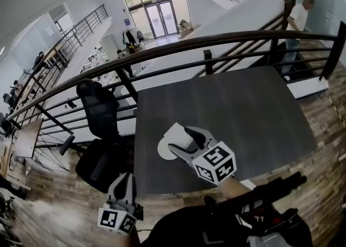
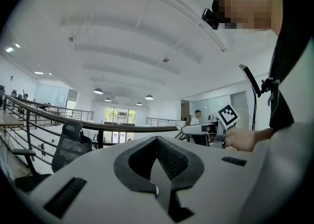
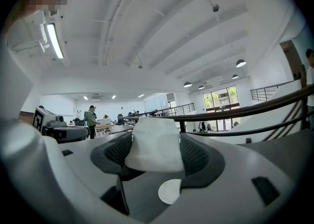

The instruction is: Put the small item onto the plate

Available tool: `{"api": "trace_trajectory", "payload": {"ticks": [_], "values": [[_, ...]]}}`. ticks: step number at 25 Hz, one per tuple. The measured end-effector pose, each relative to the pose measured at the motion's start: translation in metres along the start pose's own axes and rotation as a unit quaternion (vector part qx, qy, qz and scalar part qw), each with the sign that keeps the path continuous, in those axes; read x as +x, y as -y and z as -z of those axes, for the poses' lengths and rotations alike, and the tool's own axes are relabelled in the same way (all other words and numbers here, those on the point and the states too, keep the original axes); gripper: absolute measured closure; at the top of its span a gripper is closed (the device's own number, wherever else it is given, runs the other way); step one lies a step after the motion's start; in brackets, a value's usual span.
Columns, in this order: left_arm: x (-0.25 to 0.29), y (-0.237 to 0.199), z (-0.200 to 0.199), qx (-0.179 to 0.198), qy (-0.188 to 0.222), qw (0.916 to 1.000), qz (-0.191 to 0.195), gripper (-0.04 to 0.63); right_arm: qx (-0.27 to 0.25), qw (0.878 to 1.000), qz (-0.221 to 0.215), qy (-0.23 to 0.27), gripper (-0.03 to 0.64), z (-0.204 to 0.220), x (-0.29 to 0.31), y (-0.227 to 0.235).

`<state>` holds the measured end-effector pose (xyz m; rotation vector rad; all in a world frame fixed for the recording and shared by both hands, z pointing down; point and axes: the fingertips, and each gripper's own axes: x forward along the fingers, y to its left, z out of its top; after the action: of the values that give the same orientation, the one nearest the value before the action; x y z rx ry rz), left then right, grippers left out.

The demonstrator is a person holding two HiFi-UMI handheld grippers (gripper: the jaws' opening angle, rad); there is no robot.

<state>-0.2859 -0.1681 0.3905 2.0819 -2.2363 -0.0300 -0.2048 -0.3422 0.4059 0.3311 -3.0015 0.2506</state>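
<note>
A small white block (image 1: 176, 133) sits between the jaws of my right gripper (image 1: 182, 136), which is shut on it. Just under it, near the front left edge of the dark grey table (image 1: 243, 116), lies a round white plate (image 1: 162, 151), half hidden by the gripper. In the right gripper view the white block (image 3: 154, 149) fills the gap of the right gripper (image 3: 156, 137), and the plate (image 3: 170, 191) shows small below. My left gripper (image 1: 124, 180) hangs off the table's front left corner over the floor. In its own view the left gripper (image 2: 157, 140) has its pads meeting, with nothing held.
A black railing (image 1: 227, 39) runs along the table's far edge. A black office chair (image 1: 100, 113) stands left of the table. A person (image 1: 296, 19) stands on the stairs at the far right. Wooden floor (image 1: 48, 213) lies below the left gripper.
</note>
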Motion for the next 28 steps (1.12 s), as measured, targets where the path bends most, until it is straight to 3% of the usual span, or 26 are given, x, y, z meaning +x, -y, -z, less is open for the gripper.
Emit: {"api": "trace_trajectory", "payload": {"ticks": [13, 28], "values": [[-0.01, -0.01, -0.001, -0.002, -0.007, 0.9959, -0.09, 0.591, -0.002, 0.998, -0.057, -0.042, 0.304, 0.029, 0.059, 0.02], [-0.02, -0.01, 0.011, -0.007, -0.027, 0.9861, -0.164, 0.591, -0.007, 0.989, -0.081, -0.126, 0.304, 0.111, 0.114, 0.045]]}}
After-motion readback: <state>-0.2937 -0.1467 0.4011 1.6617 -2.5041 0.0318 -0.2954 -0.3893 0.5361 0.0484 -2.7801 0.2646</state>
